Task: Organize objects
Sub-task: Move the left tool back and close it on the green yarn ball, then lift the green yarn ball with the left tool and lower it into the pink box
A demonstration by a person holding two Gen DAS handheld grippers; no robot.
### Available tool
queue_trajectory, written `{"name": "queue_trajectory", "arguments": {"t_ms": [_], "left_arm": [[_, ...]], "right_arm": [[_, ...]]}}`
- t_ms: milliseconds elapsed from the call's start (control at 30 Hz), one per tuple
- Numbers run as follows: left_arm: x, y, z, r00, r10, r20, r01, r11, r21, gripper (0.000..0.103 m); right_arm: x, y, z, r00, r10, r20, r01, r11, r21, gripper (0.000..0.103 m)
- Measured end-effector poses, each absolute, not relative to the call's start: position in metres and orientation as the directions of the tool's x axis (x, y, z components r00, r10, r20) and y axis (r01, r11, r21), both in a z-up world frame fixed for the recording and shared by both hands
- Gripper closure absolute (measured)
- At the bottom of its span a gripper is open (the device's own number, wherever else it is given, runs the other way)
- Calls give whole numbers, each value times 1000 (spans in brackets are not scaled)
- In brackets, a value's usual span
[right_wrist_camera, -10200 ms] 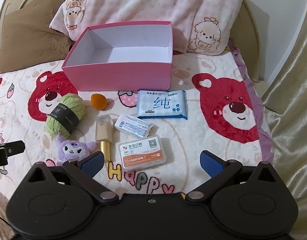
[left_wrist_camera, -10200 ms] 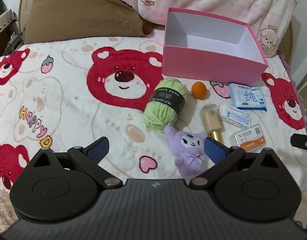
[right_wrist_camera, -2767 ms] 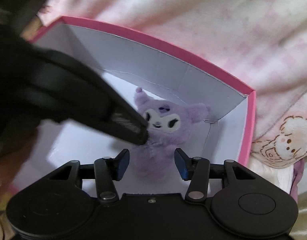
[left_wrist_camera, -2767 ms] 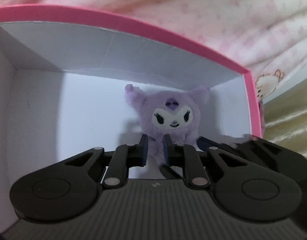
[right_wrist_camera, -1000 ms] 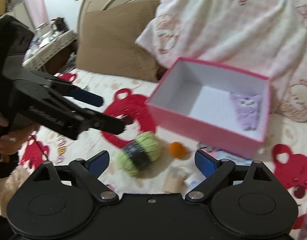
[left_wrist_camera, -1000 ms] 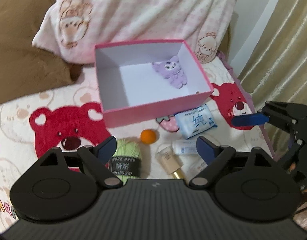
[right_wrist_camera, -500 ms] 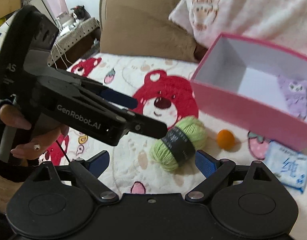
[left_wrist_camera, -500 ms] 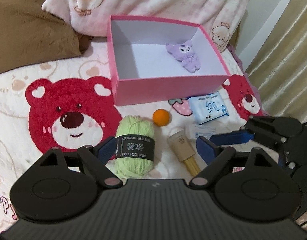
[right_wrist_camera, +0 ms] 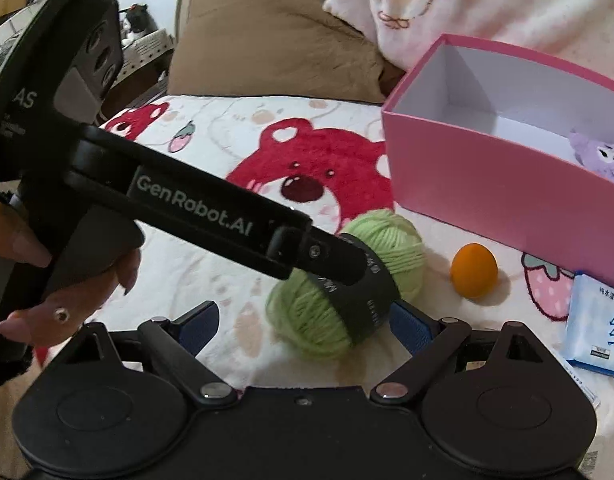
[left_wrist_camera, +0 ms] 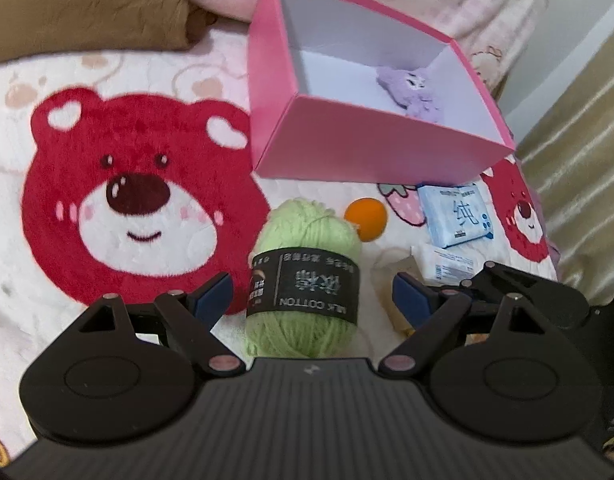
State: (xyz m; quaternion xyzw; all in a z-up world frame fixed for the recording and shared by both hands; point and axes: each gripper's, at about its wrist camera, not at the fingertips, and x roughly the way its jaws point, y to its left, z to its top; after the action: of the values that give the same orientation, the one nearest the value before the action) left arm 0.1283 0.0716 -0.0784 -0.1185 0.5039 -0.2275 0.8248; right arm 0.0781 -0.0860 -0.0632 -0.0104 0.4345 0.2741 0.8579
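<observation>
Soft green yarn (left_wrist_camera: 303,276) lies on the plush bear-print blanket (left_wrist_camera: 119,208), near the front of the pink cardboard box (left_wrist_camera: 367,152); its long axis runs away from the left wrist camera toward the box, a black paper band around its middle. The left gripper (left_wrist_camera: 311,300) hangs spread wide with the ball between its blue pads, untouched. The right gripper (right_wrist_camera: 303,326) is likewise agape and empty. A fuzzy purple plush (left_wrist_camera: 411,92) sits inside the box; a smooth orange egg-shaped sponge (left_wrist_camera: 366,218) rests beside the yarn.

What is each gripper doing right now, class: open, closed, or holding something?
Left gripper: open, straddling the green yarn ball, not gripping it.
Right gripper: open, empty, yarn ball just ahead.
</observation>
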Motion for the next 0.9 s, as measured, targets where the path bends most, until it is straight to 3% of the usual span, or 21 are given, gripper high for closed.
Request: {"name": "queue_trajectory", "arguments": {"t_ms": [300, 433, 600, 667, 900], "left_arm": [[133, 65, -112, 297, -583, -757, 158, 811, -563, 19], [131, 65, -113, 304, -574, -760, 153, 817, -556, 25], [135, 74, -118, 297, -572, -765, 159, 820, -550, 27], [135, 77, -119, 300, -564, -769, 177, 826, -536, 38], [135, 84, -123, 287, -623, -727, 176, 781, -599, 47]], "right_arm": [[90, -86, -88, 442, 466, -767, -445, 856, 264, 8], [85, -86, -89, 461, 469, -753, -450, 855, 257, 6], [79, -82, -94, 486, 405, -775, -465, 870, 163, 6], [80, -83, -95, 479, 401, -781, -457, 873, 169, 6], [90, -86, -105, 450, 451, -771, -403, 873, 275, 6]]}}
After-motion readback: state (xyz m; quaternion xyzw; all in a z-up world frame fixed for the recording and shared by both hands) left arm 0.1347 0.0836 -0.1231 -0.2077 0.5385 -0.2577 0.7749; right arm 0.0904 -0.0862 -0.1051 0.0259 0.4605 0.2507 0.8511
